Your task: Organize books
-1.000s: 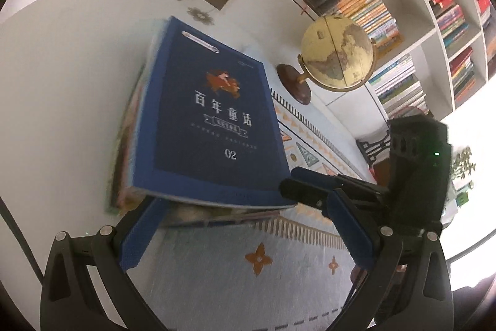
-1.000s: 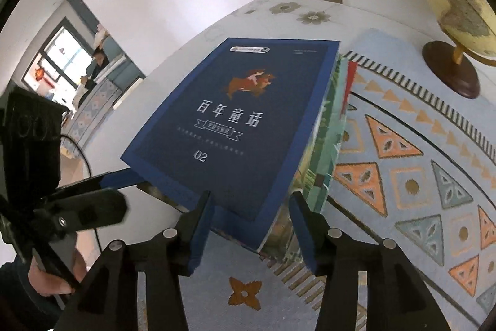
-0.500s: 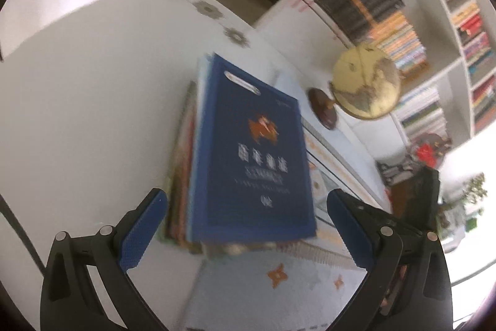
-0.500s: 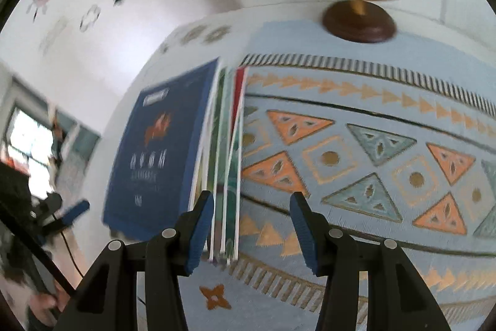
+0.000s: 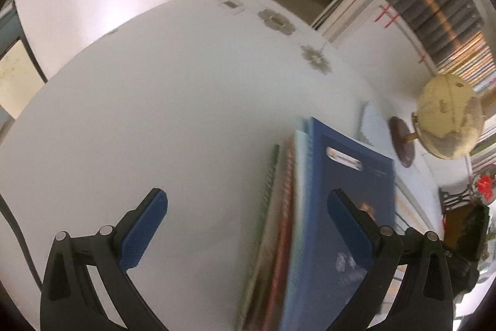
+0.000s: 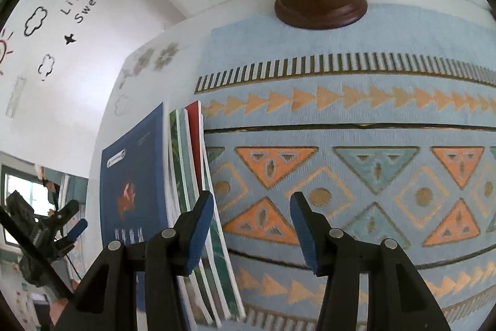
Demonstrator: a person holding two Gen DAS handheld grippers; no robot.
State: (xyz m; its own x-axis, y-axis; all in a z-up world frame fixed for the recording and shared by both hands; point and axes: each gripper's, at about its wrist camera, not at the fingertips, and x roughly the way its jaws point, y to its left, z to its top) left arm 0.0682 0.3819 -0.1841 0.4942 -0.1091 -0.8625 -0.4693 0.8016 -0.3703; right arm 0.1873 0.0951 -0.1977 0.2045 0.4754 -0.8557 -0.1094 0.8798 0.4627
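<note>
Left gripper [image 5: 248,225] hangs with jaws wide apart over bare white table [image 5: 173,120], nothing between them; the stack of books [image 5: 310,238] lies blurred just past its right finger. The right wrist view gives it sharp: blue book [image 6: 136,185] on top, green and red covers fanned beneath, at the edge of the patterned mat [image 6: 356,114]. Right gripper [image 6: 251,228] is parted and empty over the mat, left finger against the stack. Globe [image 6: 319,2] stands behind.
</note>
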